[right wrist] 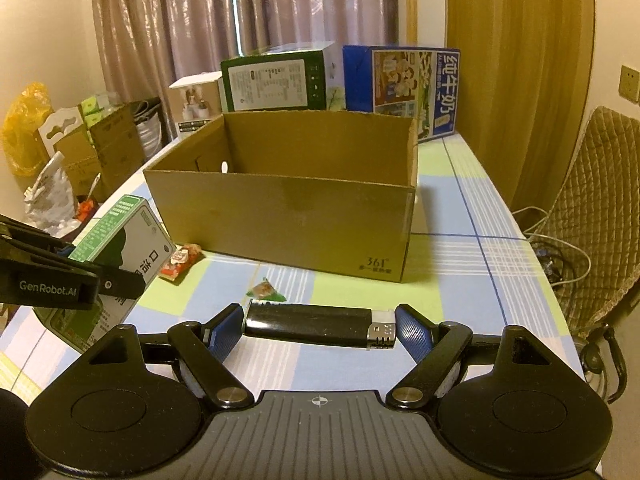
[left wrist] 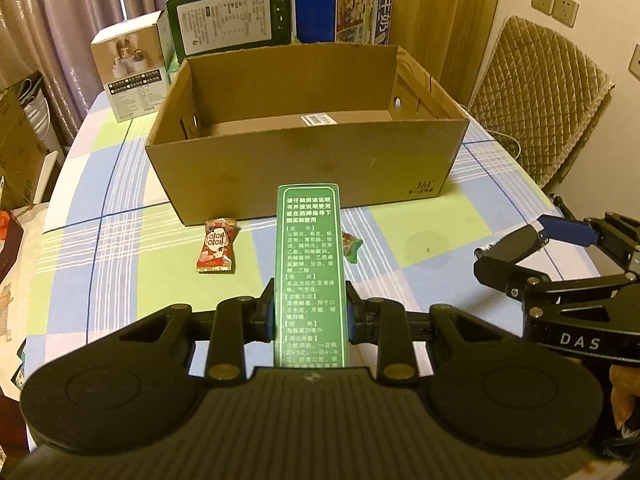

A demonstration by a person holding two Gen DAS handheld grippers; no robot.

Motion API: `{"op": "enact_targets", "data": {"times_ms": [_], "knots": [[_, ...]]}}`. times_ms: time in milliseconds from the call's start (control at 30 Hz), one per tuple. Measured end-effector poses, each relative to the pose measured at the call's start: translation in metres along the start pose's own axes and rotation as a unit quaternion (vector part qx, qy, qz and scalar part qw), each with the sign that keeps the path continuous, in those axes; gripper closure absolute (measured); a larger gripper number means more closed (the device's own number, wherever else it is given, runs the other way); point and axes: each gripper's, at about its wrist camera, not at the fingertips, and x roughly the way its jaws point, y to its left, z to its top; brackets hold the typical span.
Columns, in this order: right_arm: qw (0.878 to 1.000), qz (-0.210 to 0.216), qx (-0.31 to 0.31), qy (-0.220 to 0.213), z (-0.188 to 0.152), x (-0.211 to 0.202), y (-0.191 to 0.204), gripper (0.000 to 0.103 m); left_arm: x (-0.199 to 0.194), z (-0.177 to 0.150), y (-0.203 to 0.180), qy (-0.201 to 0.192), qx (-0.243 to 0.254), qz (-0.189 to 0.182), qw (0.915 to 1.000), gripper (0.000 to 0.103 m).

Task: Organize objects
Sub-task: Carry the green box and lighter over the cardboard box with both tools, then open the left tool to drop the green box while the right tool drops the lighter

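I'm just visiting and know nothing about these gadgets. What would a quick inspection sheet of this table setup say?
Surface: checked tablecloth, no spills seen.
Job's things: open cardboard box; green medicine box in left gripper; black lighter in right gripper; red candy and green candy loose in front of the box.
Clutter: three printed cartons behind the box.
Grippers: both jaws closed on their items.
Cables: white cords at the right table edge.
Surroundings: curtains, quilted chair, wall sockets.

Medicine box (left wrist: pixel 309 264): green, clamped, above table, near.
Lighter (right wrist: pixel 318 325): black, held crosswise.
Candies (left wrist: pixel 216 251): two, near cardboard box (left wrist: pixel 304 168), open, empty.
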Motion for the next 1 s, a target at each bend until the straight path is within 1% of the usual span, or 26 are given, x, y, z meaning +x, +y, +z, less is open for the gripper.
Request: {"op": "enact_targets", "data": {"times_ms": [267, 367, 500, 667, 800, 900, 1000], "knots": [[1.0, 0.003, 0.007, -0.002, 0.007, -0.007, 0.001, 0.024, -0.013, 0.006, 0.001, -0.014, -0.004, 0.0, 0.9999, 0.078], [1.0, 0.004, 0.009, -0.003, 0.013, -0.008, -0.002, 0.024, -0.016, 0.011, 0.003, -0.019, -0.004, 0.0, 0.9998, 0.078], [1.0, 0.006, 0.007, -0.003, 0.029, -0.005, -0.007, 0.024, -0.018, 0.026, 0.01, -0.026, 0.003, 0.006, 0.9996, 0.078], [1.0, 0.013, 0.019, -0.01, 0.062, 0.001, -0.021, 0.024, -0.024, 0.058, 0.022, -0.045, 0.009, 0.015, 0.9988, 0.078], [0.999, 0.018, 0.015, -0.026, 0.098, 0.007, -0.029, 0.024, -0.027, 0.091, 0.033, -0.061, 0.01, 0.015, 0.998, 0.078], [0.999, 0.021, 0.011, -0.036, 0.124, 0.014, -0.033, 0.024, -0.023, 0.117, 0.039, -0.066, 0.013, 0.013, 0.9976, 0.078], [0.999, 0.024, 0.004, -0.04, 0.142, 0.025, -0.035, 0.024, -0.017, 0.138, 0.044, -0.069, 0.018, 0.015, 0.9973, 0.078]]}}
